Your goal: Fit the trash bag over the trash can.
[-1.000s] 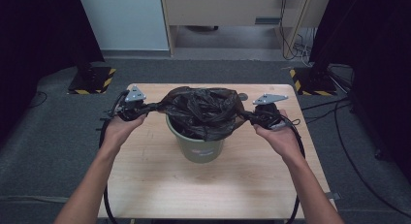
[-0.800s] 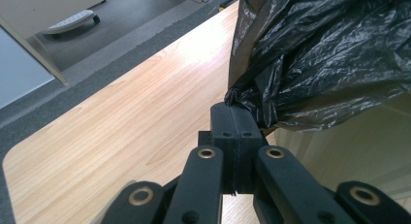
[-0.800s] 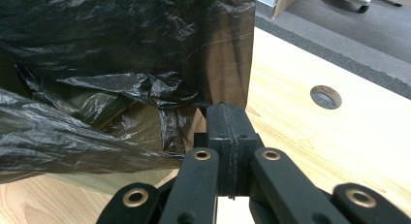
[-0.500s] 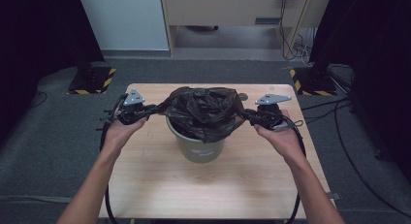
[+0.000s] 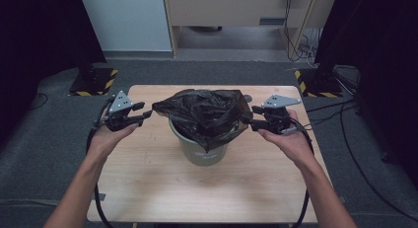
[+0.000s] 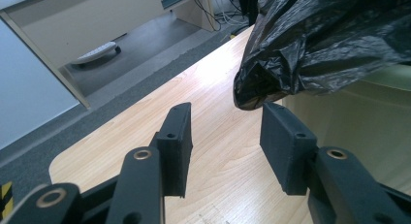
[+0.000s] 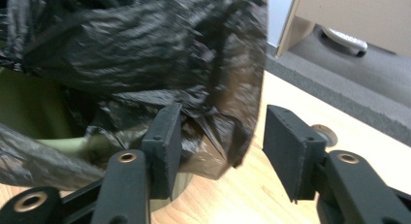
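High view: black bag [image 5: 204, 114] lines the green bin [image 5: 199, 149]; both grippers' fingers [image 6: 177, 141] have just spread, pinching nothing.

Left hand-held gripper [image 5: 141, 115]: black body, grey three-cornered plate on top with small dark screw holes, thick black cable trailing from its rear down past the forearm. Right hand-held gripper [image 5: 248, 119]: same build, black with grey three-cornered plate, black cable looping off its outer side. In both gripper views: two matte black jaws each, flat rectangular pads with a slightly rough face, one small screw hole in each pad's side. Black link arms behind the pads, brass-coloured round bushings at the pivots. Person's left hand [image 5: 107, 137] and right hand [image 5: 291, 141] bare, forearms bare, no sleeves, gloves or watch.
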`<state>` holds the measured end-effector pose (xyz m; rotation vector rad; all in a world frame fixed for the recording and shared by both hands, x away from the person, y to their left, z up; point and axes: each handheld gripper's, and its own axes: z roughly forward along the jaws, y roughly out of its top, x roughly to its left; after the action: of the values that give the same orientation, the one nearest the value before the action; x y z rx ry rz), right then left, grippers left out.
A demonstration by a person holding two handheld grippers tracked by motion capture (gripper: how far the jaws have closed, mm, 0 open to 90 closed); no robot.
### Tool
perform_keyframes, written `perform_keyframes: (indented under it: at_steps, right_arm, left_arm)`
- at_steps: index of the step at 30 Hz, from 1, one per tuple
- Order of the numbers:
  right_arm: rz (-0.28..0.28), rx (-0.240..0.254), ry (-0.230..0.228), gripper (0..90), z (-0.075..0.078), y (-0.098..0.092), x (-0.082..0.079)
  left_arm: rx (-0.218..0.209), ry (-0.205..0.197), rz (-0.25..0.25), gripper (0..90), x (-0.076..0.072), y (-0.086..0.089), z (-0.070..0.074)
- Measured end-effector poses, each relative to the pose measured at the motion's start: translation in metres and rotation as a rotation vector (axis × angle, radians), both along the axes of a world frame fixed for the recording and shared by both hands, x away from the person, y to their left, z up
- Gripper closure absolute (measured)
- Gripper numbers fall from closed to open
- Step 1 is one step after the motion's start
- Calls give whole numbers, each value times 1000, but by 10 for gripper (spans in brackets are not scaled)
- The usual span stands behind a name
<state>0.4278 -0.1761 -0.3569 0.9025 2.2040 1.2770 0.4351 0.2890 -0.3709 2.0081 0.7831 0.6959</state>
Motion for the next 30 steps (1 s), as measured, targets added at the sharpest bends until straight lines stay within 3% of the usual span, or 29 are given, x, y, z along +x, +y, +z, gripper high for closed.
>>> perform_keyframes:
  at_steps: [7,10,14,17,21,25,30]
  right_arm:
    - [33,-1,-25,357,7,14,0]
    - [28,-2,-34,361,13,18,5]
    - [31,-2,-31,465,16,24,13]
    - [43,-8,-25,631,17,27,18]
    - [42,-26,28,836,18,31,24]
    - [22,3,45,900,25,32,30]
    - [-33,26,79,900,34,31,44]
  left_arm:
    - [-34,-36,-33,475,-7,1,15]
    - [-39,-43,-57,452,-7,-3,20]
    - [-36,-45,-83,413,-2,-14,25]
    - [-41,-49,-95,380,4,-21,30]
    - [-38,-58,-133,367,12,-30,35]
    - [-30,-45,-166,351,17,-38,35]
    - [-34,-37,-206,332,22,-45,33]
